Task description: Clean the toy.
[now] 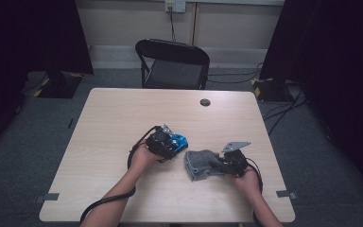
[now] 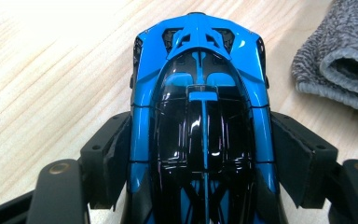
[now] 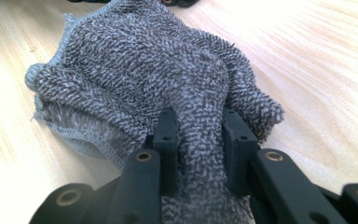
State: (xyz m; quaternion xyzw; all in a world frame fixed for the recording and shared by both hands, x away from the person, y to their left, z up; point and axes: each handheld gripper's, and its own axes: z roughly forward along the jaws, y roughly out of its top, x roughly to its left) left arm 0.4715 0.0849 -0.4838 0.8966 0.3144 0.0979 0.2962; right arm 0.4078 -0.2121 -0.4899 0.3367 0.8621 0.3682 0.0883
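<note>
Forearms enter from below. Left gripper (image 2: 200, 163) straddles the blue car (image 2: 200, 93) on the table (image 1: 123, 118), pads flanking its sides; its long axis runs between them. Right gripper (image 3: 200, 140) pinches the grey cloth (image 3: 144, 70) just beside.

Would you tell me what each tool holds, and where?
Left tool grips the blue toy car by its sides; right tool pinches a fold of the grey cloth.

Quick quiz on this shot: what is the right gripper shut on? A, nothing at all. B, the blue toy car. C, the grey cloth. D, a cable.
C: the right gripper pinches a fold of the grey cloth between its jaws, while the blue toy car sits in the left gripper.
</note>
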